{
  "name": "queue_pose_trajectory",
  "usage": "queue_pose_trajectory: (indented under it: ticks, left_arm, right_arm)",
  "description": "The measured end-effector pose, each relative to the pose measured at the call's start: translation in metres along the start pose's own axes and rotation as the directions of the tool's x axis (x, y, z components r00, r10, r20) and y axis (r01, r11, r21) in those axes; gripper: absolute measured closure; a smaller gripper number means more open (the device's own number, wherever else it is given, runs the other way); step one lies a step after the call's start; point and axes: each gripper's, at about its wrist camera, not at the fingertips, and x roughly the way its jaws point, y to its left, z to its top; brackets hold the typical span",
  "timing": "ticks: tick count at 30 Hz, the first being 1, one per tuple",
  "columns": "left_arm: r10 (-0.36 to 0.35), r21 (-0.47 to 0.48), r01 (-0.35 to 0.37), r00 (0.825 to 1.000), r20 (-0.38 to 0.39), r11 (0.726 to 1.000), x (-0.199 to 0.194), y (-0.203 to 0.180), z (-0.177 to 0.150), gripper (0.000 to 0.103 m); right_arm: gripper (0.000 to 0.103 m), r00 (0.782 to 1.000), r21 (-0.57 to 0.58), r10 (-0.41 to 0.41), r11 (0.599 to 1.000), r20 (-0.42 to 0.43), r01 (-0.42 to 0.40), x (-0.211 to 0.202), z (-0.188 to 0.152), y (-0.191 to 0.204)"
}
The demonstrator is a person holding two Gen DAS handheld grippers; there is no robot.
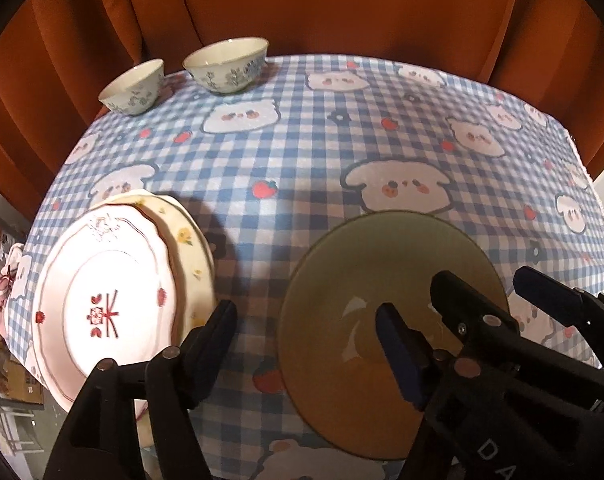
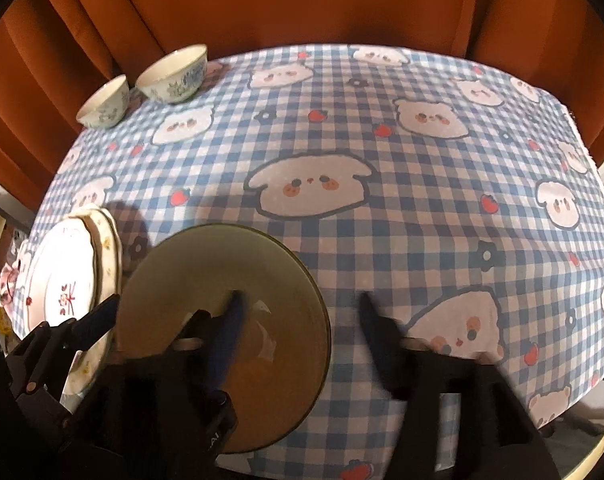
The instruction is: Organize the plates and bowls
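Plates: olive glass plate (image 1: 382, 280) lay flat near the front edge of the checked tablecloth (image 1: 302, 152), beside a stack with the white red-patterned plate (image 1: 101, 300) on top. Left gripper (image 1: 306, 336) and right gripper (image 2: 297, 308) both spread, pinching nothing, one finger of each over the glass. Best withdrawn straight up, clear of the rim. Two floral bowls (image 1: 225, 66) stood far left. Only the left wrist view showed the yellow-flowered plate (image 1: 189, 236) clearly underneath.

table (image 1: 302, 152) | checked cloth | two small bowls (image 1: 225, 66), stacked plates (image 1: 113, 304), olive plate (image 1: 354, 280)
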Motion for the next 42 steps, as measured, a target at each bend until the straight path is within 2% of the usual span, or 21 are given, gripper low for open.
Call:
queue_pose_trajectory:
  ticks: [4,9,21,34,42]
  left_arm:
    - [-0.036,0.009,0.036,0.999,0.009,0.999,-0.007,0.008,0.0,0.023]
    - [-0.066,0.013,0.066,0.997,0.029,0.998,-0.02,0.022,-0.003,0.019]
    - [-0.118,0.034,0.116,0.99,0.079,0.993,-0.047,0.069,-0.003,0.019]
    - [-0.067,0.028,0.064,0.991,0.116,0.998,-0.054,0.168,0.004,0.019]
    - [-0.03,0.023,0.027,0.991,0.129,0.999,-0.051,0.23,0.033,0.019]
  right_arm:
    - [0.033,1.0,0.0,-0.021,1.0,0.022,0.021,-0.009,0.0,0.011]
    - [0.026,0.998,0.016,-0.043,0.999,0.039,0.042,-0.022,-0.004,0.025]
    - [0.024,0.989,0.043,-0.114,0.993,0.098,0.111,-0.054,-0.01,0.073]
    - [0.024,0.986,0.033,-0.09,0.996,0.142,0.086,-0.049,-0.003,0.169]
    - [0.024,0.986,0.051,-0.067,0.997,0.151,0.06,-0.036,0.021,0.23]
